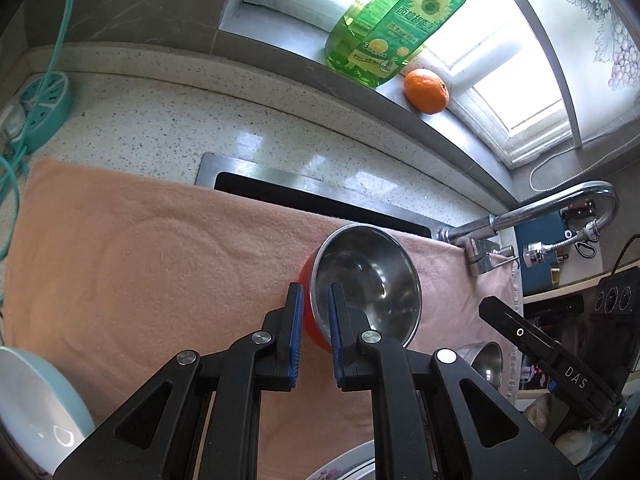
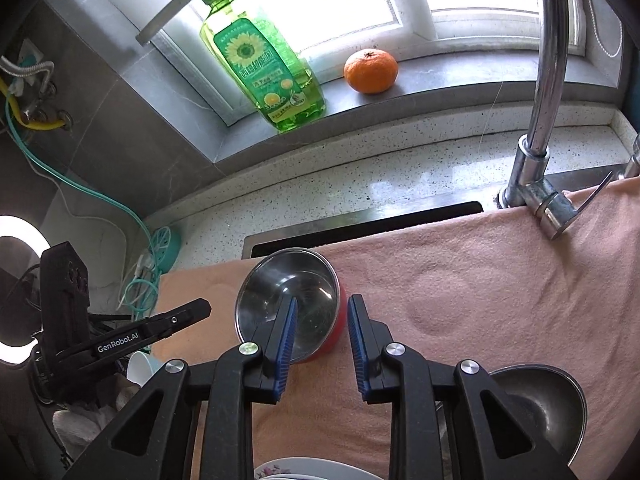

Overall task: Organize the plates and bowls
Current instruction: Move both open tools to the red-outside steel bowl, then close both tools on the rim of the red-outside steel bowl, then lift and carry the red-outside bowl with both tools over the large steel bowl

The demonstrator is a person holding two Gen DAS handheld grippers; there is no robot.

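Left hand-held gripper (image 1: 314,332) and right hand-held gripper (image 2: 322,346) each clamp opposite rims of red steel-lined bowl (image 1: 366,284), tilted above pink towel (image 1: 160,260)

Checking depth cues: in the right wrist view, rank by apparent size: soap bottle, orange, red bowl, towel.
Largest to smallest as they look:
1. towel
2. soap bottle and red bowl: too alike to rank, and the bowl sits much nearer the camera
3. orange

Black tools (image 1: 314,336), seemingly ribbed blue pads (image 2: 285,344)
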